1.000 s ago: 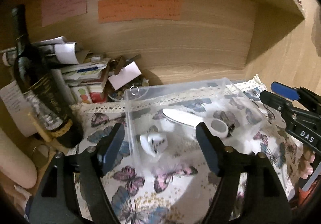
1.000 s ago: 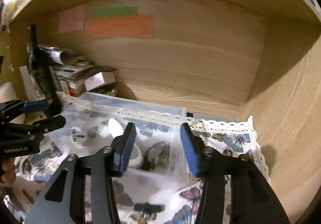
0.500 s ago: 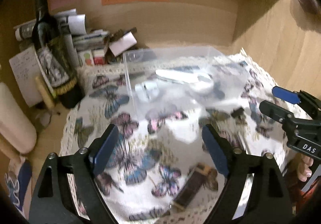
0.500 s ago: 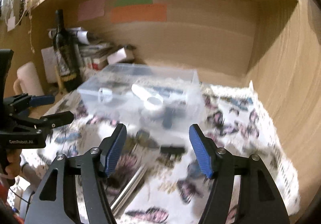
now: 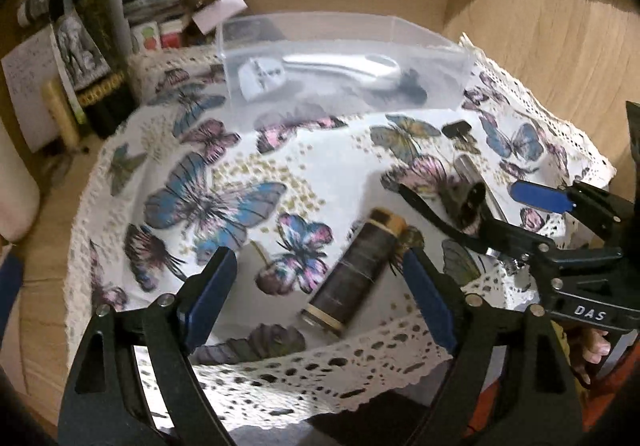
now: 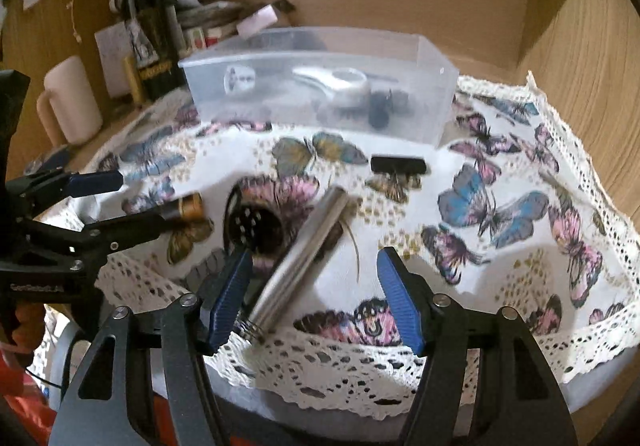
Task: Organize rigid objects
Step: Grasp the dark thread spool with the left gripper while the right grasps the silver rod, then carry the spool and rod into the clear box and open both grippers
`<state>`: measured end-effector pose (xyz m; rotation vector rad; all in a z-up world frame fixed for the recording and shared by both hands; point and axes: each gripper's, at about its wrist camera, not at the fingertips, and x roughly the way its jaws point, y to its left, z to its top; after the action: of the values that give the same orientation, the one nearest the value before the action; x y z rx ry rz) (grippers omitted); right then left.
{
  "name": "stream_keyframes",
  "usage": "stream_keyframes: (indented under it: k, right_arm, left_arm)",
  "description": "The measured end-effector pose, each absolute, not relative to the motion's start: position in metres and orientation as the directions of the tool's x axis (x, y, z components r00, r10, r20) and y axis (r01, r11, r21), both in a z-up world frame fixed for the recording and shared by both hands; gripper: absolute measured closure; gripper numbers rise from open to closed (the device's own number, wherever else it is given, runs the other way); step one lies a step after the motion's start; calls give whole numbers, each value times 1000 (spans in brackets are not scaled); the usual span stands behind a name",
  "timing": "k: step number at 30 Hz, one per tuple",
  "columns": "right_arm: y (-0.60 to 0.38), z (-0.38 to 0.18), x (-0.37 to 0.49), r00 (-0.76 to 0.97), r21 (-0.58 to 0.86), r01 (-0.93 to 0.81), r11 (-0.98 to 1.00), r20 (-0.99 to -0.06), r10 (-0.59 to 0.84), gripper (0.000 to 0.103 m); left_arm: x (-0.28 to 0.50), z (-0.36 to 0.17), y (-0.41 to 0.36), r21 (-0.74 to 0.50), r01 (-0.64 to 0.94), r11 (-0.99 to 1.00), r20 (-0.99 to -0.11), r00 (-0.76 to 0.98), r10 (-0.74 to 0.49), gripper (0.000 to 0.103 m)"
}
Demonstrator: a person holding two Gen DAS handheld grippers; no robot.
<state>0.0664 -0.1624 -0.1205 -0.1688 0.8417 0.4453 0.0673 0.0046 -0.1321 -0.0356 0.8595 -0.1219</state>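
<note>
A clear plastic box (image 5: pixel 432 58) (image 6: pixel 430 102) stands at the back of the butterfly cloth with a white die, a silver piece and dark bits inside. My left gripper (image 5: pixel 320 286) is open above a dark brown cylinder with tan ends (image 5: pixel 352 274) (image 6: pixel 188 206). My right gripper (image 6: pixel 314 290) is open over a silver metal tube (image 6: pixel 308 250) (image 5: pixel 466 166). A round black perforated part (image 6: pixel 256 228) (image 5: pixel 468 202) lies between them. A small black bar (image 6: pixel 398 165) (image 5: pixel 456 130) lies nearer the box.
A dark wine bottle (image 5: pixel 92 46) (image 6: pixel 150 46), stacked papers and small boxes (image 5: pixel 160 18) crowd the back left. A cream mug (image 6: pixel 70 102) stands at the left. Wooden walls (image 6: pixel 580 58) close the back and right. The cloth's lace edge (image 6: pixel 360 386) hangs at the front.
Both grippers have pulled back from the clear box toward the front edge of the cloth. The brown cylinder, metal tube and black parts have come into view beneath them.
</note>
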Motion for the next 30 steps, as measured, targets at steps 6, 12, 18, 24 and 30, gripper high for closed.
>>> stream_keyframes:
  k: [6, 12, 18, 24, 30]
  right_arm:
    - [-168, -121, 70, 593, 7, -436, 900, -750, 293, 74]
    - [-174, -120, 76, 596, 33, -426, 904, -741, 308, 89]
    - [-183, -106, 81, 641, 42, -388, 921, -705, 302, 89]
    - [-193, -75, 90, 709, 39, -368, 929, -635, 307, 89]
    - [-193, -46, 103, 759, 28, -361, 932, -571, 311, 89]
  left_arm:
    - [70, -136, -3, -74, 106, 992, -756, 643, -125, 26]
    - [69, -136, -8, -65, 148, 987, -733, 664, -148, 68]
    - [69, -134, -7, -59, 136, 989, -730, 669, -136, 80]
    - [71, -116, -1, -48, 97, 994, -691, 715, -103, 80]
    - [80, -88, 9, -46, 64, 997, -635, 769, -78, 80]
